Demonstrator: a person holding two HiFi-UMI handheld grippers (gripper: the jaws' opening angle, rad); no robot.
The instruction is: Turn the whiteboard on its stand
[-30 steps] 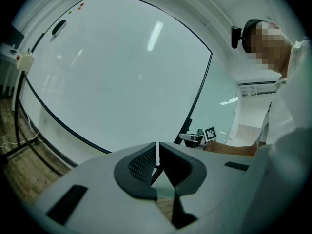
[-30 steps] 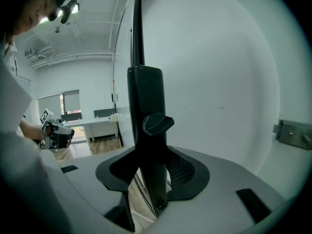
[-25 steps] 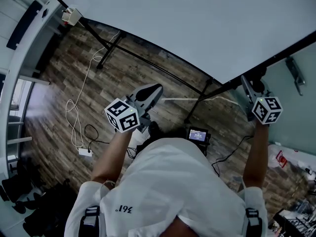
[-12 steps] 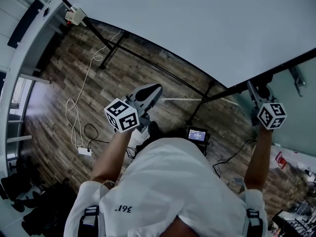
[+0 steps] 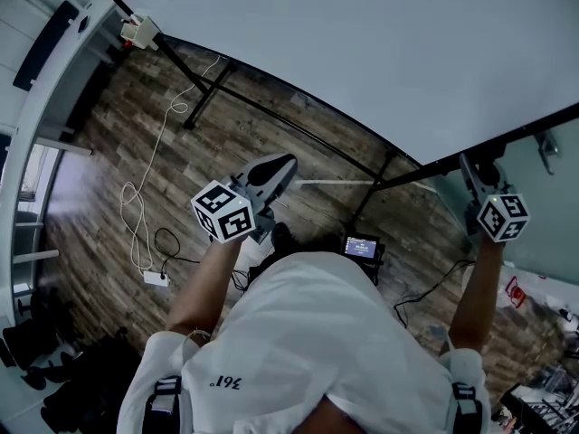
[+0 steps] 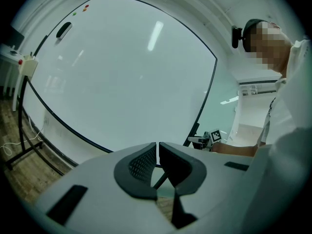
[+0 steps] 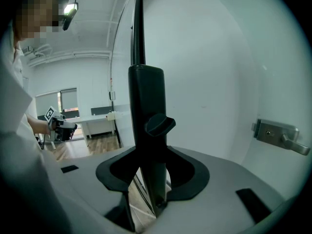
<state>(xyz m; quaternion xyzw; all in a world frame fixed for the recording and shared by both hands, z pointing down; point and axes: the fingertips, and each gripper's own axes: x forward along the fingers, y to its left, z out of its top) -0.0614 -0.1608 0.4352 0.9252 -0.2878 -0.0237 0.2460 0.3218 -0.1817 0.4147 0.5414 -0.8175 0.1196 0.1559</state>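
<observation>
The whiteboard is a big white panel in a thin black frame, carried on a black stand over the wooden floor. My right gripper is at the board's right end, shut on the stand's black side post. A black locking knob sits on that post just above the jaws. My left gripper hangs in front of the board, apart from it. It is shut, with nothing between its pads.
A white cable and a power strip lie on the floor at left. A small screen device lies near the stand's foot. A door handle is on the wall at right. An eraser sticks to the board.
My right gripper has moved to the right and a little lower in the head view, and the board's right end has swung with it. The left gripper has kept still.
</observation>
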